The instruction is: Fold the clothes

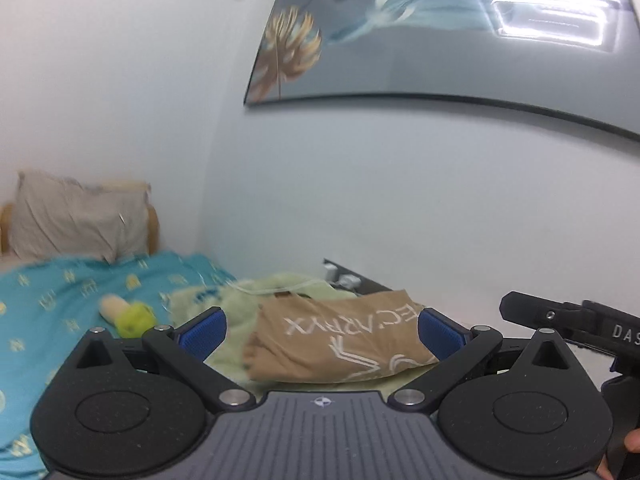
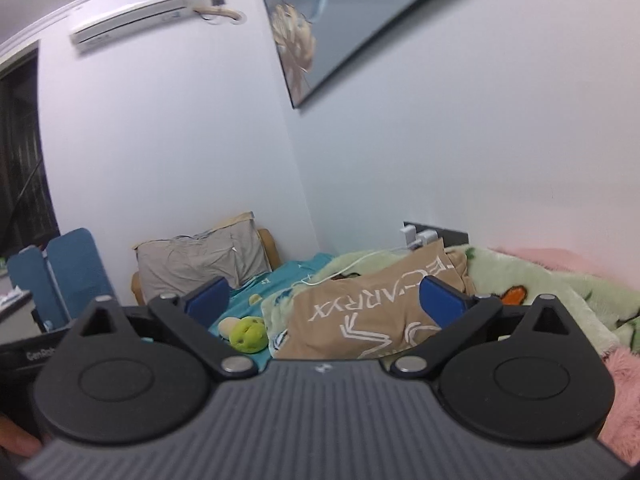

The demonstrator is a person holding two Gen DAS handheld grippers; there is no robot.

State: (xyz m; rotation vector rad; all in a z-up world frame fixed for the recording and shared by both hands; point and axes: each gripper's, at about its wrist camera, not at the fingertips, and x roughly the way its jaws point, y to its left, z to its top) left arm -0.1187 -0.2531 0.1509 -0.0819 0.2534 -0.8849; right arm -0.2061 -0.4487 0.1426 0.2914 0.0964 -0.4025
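Observation:
A tan T-shirt (image 1: 340,344) with white lettering lies folded into a block on a pale green blanket (image 1: 236,312) on the bed. My left gripper (image 1: 322,334) hovers in front of it and above it, open wide, with nothing between its blue pads (image 1: 204,330). In the right wrist view the same tan T-shirt (image 2: 360,312) lies beyond my right gripper (image 2: 326,302), which is also open wide and holds nothing. The right gripper's black body (image 1: 580,320) shows at the right edge of the left wrist view.
A yellow-green plush toy (image 2: 244,332) lies on the teal sheet (image 1: 60,304) left of the shirt. A grey pillow (image 2: 200,260) leans at the headboard. A white cable (image 2: 360,264) and plugs (image 2: 416,236) sit by the wall. A pink blanket (image 2: 624,380) lies at the right.

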